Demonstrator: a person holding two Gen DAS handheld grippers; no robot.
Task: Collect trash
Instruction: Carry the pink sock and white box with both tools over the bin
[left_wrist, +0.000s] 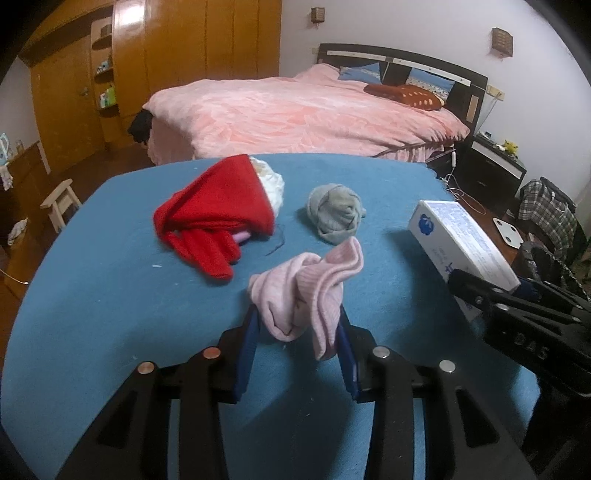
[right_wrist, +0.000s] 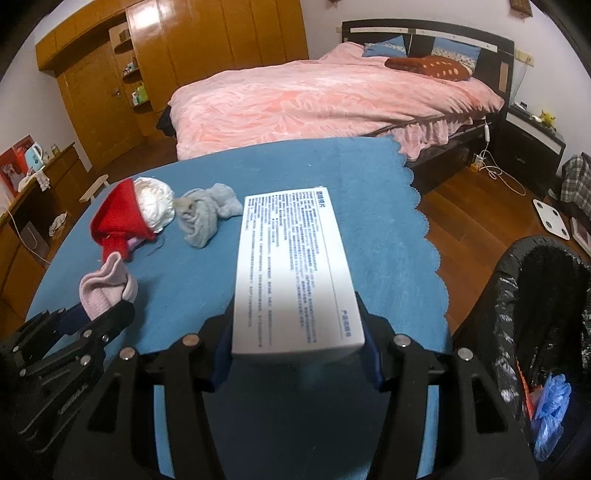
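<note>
Pink sock (left_wrist: 306, 295) in left claw (left_wrist: 297, 328)

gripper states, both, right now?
Left gripper: closed on the crumpled pale pink knit sock.
Right gripper: closed on the white printed cardboard box.

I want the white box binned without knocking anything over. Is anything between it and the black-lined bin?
Nothing visible blocks it. The right tongs grip the white box above the blue cloth, and the bin stands open just past the cloth's right edge. The socks lie on the opposite side.
</note>
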